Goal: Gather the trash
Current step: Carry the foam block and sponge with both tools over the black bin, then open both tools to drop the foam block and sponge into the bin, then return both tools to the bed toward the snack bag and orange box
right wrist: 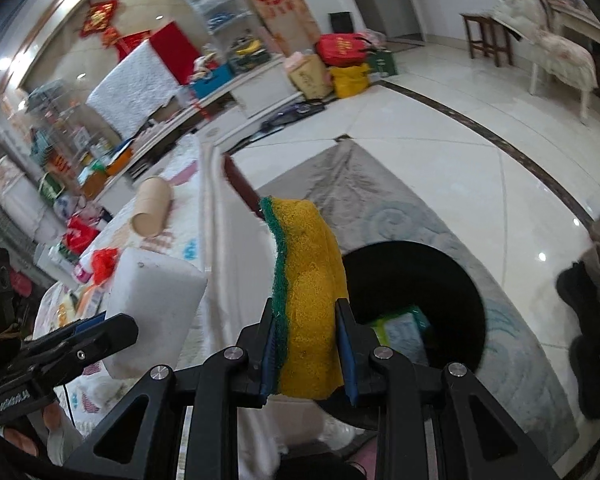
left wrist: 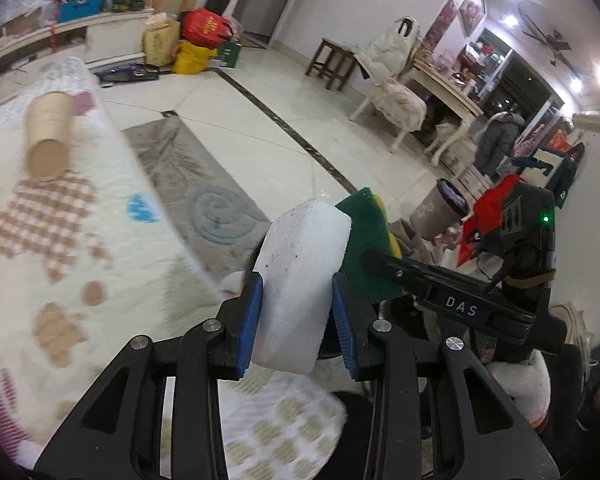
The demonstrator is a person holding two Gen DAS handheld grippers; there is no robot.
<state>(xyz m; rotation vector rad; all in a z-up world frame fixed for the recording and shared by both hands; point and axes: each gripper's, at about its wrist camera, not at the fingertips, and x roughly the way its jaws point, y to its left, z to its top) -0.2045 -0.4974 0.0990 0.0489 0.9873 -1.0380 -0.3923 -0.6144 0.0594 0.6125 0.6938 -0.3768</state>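
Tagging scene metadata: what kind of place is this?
Most likely a home living/dining room: glossy tiled floor with a grey rug, a dining table with cushioned chair, a ceiling fan, and red festive wall decorations.

Below your right gripper point(right wrist: 306, 354) the black bin point(right wrist: 466, 280) gapes open — only packets inside. Your left gripper point(left wrist: 296, 320) crowds close alongside; a cardboard tube point(left wrist: 48, 138) lies well off on the blanket.
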